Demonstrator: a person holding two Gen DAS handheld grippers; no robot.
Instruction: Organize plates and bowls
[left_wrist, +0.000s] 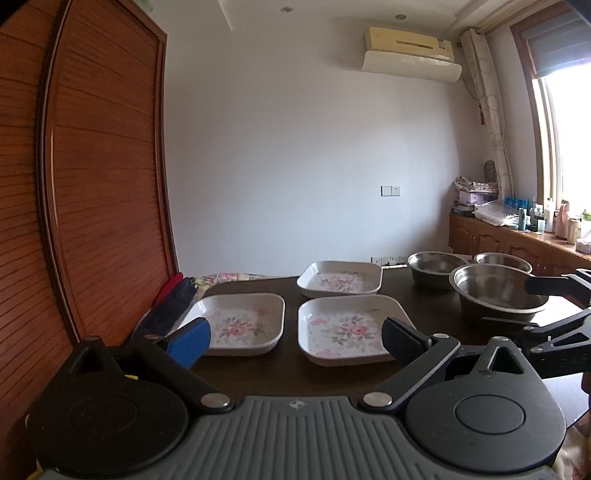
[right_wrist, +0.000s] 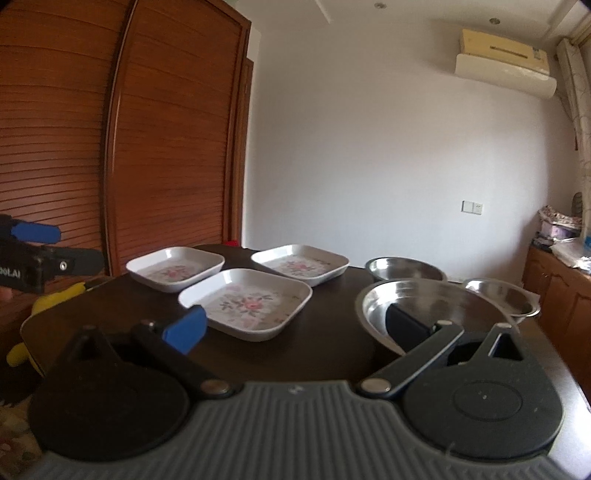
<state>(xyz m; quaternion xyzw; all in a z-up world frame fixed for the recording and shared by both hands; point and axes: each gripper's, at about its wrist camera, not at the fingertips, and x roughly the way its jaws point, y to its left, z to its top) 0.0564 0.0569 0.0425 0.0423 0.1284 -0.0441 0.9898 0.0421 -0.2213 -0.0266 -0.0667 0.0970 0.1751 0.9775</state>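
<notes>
We hold both the left gripper (left_wrist: 295, 338) and the right gripper (right_wrist: 295, 325) spread wide and empty above the dark table (left_wrist: 288, 373), three floral plates (left_wrist: 347, 330) left, three steel bowls (left_wrist: 495, 291) right.

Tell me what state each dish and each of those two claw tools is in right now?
Left plate: upright, empty, on the table, not stacked.
Middle plate: upright, empty, not stacked.
Far plate: upright, empty, not stacked.
Near bowl: upright, empty, on the table.
Two far bowls: upright, separate, not nested.
Left gripper: open, holding nothing.
Right gripper: open, holding nothing.
</notes>
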